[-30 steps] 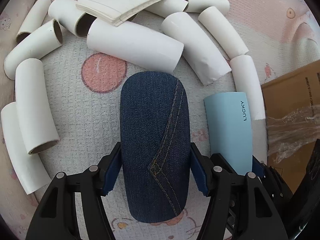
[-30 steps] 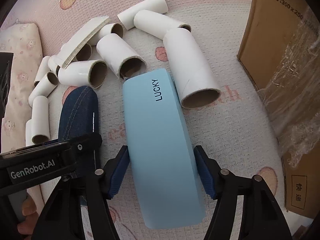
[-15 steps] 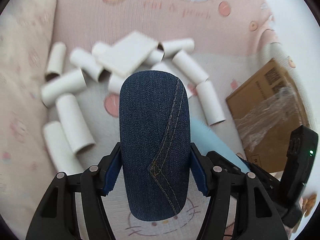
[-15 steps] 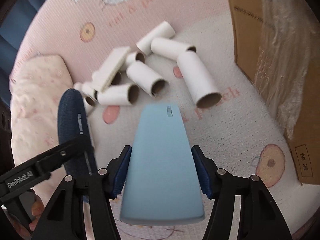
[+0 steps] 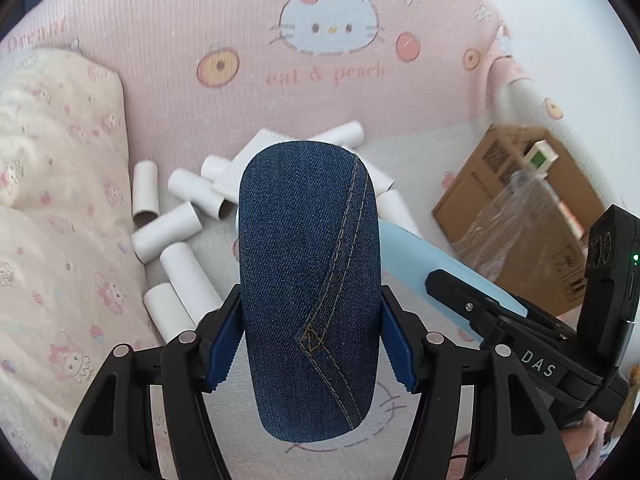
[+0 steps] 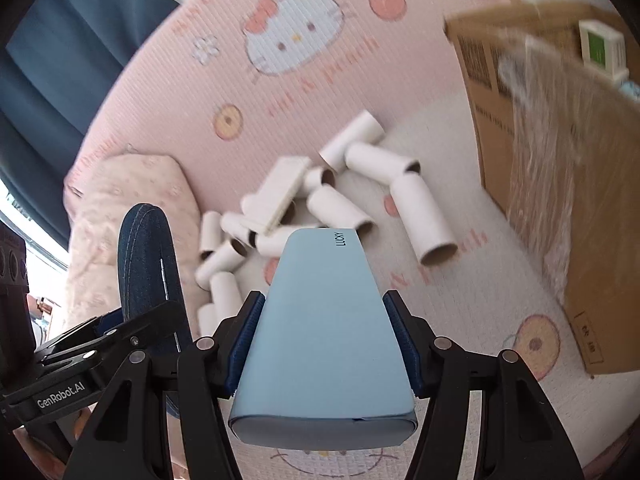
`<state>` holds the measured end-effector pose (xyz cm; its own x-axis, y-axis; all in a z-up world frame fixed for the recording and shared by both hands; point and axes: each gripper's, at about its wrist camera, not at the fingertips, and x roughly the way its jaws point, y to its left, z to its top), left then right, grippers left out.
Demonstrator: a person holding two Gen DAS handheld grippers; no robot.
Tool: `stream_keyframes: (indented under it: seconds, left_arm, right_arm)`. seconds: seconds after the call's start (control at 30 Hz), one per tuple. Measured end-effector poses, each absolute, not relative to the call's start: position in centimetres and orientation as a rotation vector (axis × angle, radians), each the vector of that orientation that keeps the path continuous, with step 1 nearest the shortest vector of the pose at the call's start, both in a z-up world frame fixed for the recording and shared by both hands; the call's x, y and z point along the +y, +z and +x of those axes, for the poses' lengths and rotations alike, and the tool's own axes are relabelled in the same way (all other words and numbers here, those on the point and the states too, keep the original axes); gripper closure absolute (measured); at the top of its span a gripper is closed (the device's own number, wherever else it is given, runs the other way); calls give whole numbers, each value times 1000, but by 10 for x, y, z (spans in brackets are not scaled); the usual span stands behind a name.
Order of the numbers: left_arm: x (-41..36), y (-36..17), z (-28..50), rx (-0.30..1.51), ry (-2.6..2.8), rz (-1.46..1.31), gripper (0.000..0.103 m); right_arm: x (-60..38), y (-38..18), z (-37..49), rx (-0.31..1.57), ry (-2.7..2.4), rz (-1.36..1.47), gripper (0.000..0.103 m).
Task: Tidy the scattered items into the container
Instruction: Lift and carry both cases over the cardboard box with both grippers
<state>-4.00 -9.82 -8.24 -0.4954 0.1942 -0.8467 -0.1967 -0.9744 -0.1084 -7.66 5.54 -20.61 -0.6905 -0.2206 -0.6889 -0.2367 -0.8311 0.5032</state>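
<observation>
My left gripper (image 5: 310, 344) is shut on a dark denim glasses case (image 5: 310, 280), held lengthwise above the bed. My right gripper (image 6: 324, 340) is shut on a light blue case (image 6: 324, 328) marked LUCKY, also lifted clear of the bedding. Each view shows the other hand's load: the blue case (image 5: 436, 264) to the right, the denim case (image 6: 148, 264) to the left. Below lie several white cardboard tubes (image 5: 168, 232) (image 6: 424, 216) and a flat white folded card (image 6: 280, 192). A brown cardboard box (image 5: 516, 208) (image 6: 560, 184) wrapped partly in clear film stands at the right.
The bedding is a pink and white cartoon-cat blanket (image 5: 328, 32). A pale patterned pillow (image 5: 52, 208) lies at the left. A dark blue curtain (image 6: 80, 40) hangs behind the bed. A small white and green item (image 6: 600, 48) sits in the box.
Both grippers have risen off the blanket with their cases and tilted back; the tubes and the box now look smaller and farther below.
</observation>
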Motion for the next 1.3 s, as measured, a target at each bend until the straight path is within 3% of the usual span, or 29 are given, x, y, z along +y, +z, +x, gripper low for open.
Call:
stream_keyframes:
  seconds: [0.27,0.63,0.93,1.3]
  left_arm:
    - [-65,-39,-31,100,2567,-1299,36]
    - [9,-20,-45,114,2455,-1173,36]
    - [76,-2,-55,68,2305,-1118,36]
    - [167,-2,-91,-2,2096,-1206,36]
  right_arm:
    - [68,-158,-56,911,2823,-1062,45]
    - [124,-92,-11,867,2807,-834,45]
    - [180,-65,4,702,2750,-886,45]
    - [276,-73,9,656,2600,-975,45]
